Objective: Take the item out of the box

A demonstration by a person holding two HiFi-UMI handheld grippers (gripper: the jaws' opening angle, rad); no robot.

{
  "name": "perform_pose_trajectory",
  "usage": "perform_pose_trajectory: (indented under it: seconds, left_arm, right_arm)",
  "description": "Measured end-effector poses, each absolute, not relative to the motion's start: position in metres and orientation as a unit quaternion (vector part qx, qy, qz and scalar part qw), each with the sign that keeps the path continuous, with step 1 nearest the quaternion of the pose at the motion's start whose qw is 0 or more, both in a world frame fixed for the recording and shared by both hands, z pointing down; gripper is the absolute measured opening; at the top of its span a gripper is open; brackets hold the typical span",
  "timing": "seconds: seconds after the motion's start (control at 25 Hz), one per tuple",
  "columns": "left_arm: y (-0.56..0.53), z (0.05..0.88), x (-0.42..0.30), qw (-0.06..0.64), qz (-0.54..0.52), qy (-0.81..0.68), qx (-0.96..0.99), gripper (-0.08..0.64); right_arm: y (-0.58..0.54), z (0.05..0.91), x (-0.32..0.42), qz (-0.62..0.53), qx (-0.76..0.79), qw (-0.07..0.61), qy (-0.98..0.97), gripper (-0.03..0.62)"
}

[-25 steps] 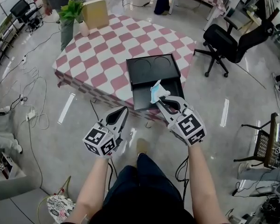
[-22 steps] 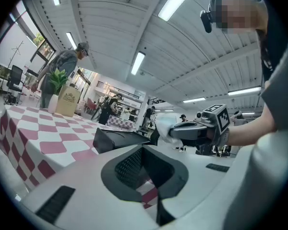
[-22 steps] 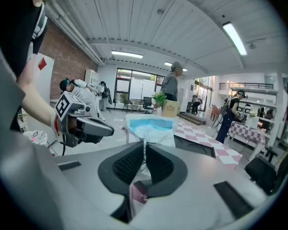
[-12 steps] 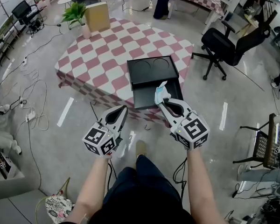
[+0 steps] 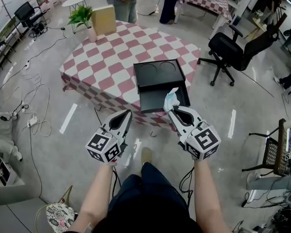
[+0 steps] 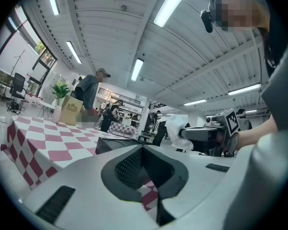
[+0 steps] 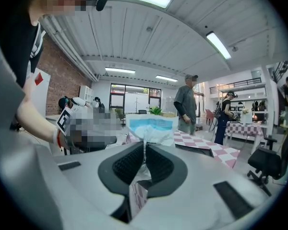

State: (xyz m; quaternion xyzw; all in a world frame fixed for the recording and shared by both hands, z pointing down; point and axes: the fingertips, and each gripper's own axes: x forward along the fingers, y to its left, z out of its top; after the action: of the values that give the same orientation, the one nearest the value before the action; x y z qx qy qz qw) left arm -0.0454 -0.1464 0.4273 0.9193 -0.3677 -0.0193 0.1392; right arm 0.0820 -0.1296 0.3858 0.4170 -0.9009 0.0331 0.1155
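We read the right gripper [image 7: 144,146] as pressed shut on the white-and-blue packet [image 7: 151,127]: in the right gripper view its two ribbed pads [image 7: 127,164] pinch the lower edge of the packet, and the light blue panel stands upright just above the jaw tips. In the head view the packet sits at centre frame, clear of the black box [image 5: 161,85] and over that box's lower right corner. The box lies open on the pink-and-white checkered table [image 5: 102,57], at the table's lower edge, and two round recesses show in its upper half. We read the left gripper [image 6: 143,148] as pressed together with nothing between its jaws; in the head view it is at lower left of the box, apart from it and beside the right gripper. Each gripper carries a marker cube [image 5: 105,147] with black-and-white square patterns and no lettering. The tan carton [image 5: 104,19] at the upper left of the table bears a dark emblem in the left gripper view, too small to read. We can read no print on the packet.
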Motion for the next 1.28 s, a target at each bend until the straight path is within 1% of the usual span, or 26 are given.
perform_pose_trajectory:
  seconds: [0.4, 1.28]
  left_arm:
    - [-0.126, 0.414, -0.051, 0.121, -0.02, -0.37, 0.921, 0.0]
    - [-0.093, 0.388, -0.076, 0.115, -0.043, -0.392, 0.912, 0.0]
  right_arm:
    - [-0.1, 0.378, 0.087, 0.029, 0.43, 0.103, -0.896, 0.021]
    - [-0.059, 0.356, 0.091, 0.016, 0.446, 0.067, -0.892, 0.02]
